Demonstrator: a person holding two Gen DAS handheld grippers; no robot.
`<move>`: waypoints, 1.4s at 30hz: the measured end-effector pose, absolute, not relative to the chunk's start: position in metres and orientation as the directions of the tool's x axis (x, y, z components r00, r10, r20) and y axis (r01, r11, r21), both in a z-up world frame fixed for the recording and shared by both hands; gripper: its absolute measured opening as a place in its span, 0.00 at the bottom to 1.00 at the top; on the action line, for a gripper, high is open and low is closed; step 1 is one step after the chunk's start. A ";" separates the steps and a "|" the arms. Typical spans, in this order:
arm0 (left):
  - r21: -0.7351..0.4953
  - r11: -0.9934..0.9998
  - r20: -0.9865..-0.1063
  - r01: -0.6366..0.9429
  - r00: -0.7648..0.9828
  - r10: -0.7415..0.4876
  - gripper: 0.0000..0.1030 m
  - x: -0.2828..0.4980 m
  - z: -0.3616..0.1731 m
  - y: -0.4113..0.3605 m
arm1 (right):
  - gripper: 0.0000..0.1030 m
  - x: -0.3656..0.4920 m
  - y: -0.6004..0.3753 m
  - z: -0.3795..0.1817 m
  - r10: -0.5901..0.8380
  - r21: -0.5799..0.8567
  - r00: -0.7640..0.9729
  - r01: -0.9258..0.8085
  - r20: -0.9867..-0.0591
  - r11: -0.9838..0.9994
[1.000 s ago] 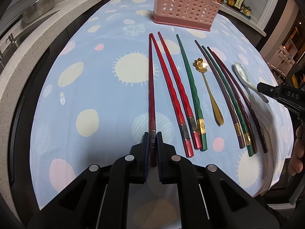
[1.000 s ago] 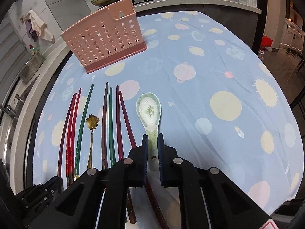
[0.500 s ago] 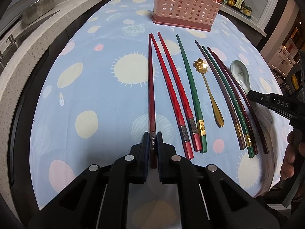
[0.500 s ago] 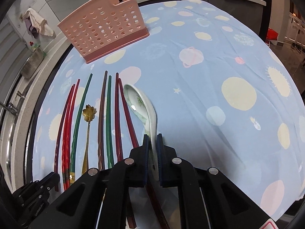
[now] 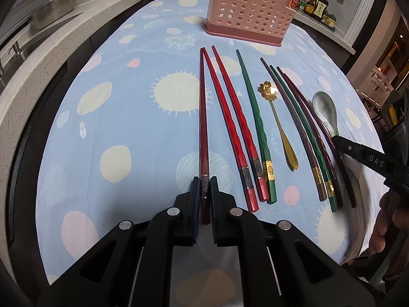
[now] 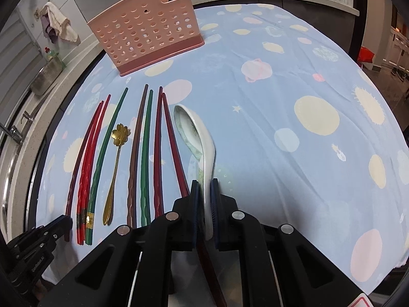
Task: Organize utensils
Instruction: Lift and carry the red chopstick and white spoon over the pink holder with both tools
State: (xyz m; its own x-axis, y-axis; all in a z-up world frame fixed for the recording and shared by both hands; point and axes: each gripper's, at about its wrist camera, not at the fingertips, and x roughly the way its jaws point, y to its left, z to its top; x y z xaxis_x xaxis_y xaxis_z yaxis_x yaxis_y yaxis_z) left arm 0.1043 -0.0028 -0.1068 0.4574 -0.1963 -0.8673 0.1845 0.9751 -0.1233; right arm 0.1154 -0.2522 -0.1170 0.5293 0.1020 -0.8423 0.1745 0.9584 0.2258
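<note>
A surface (image 6: pixel 294 81) under pale-blue planet-print cloth stands in a kitchen, with a pink perforated plastic holder (image 6: pixel 147 35) at its far end. Eight chopsticks and a gold flower-headed spoon (image 5: pixel 278 125) lie in a row. Left tongs (image 5: pixel 204 186) clench the dark-red chopstick (image 5: pixel 203 117); right tongs (image 6: pixel 204 192) grasp a white ceramic spoon (image 6: pixel 202 138).

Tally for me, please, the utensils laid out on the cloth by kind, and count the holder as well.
Chopsticks: 8
Spoons: 2, the gold spoon and the ceramic spoon
Pink holder: 1
Total: 11
</note>
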 end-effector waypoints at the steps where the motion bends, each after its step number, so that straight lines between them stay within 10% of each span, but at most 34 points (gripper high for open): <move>1: -0.125 0.974 -0.866 0.186 0.458 -0.199 0.07 0.104 -0.107 -0.002 | 0.08 0.115 -0.253 -0.117 0.106 0.233 0.529 0.179 -0.842 0.956; 42: -0.165 0.973 -0.554 0.159 0.802 -0.225 0.07 0.144 0.098 0.033 | 0.07 0.099 -0.271 0.010 0.125 0.300 0.737 0.110 -0.665 0.948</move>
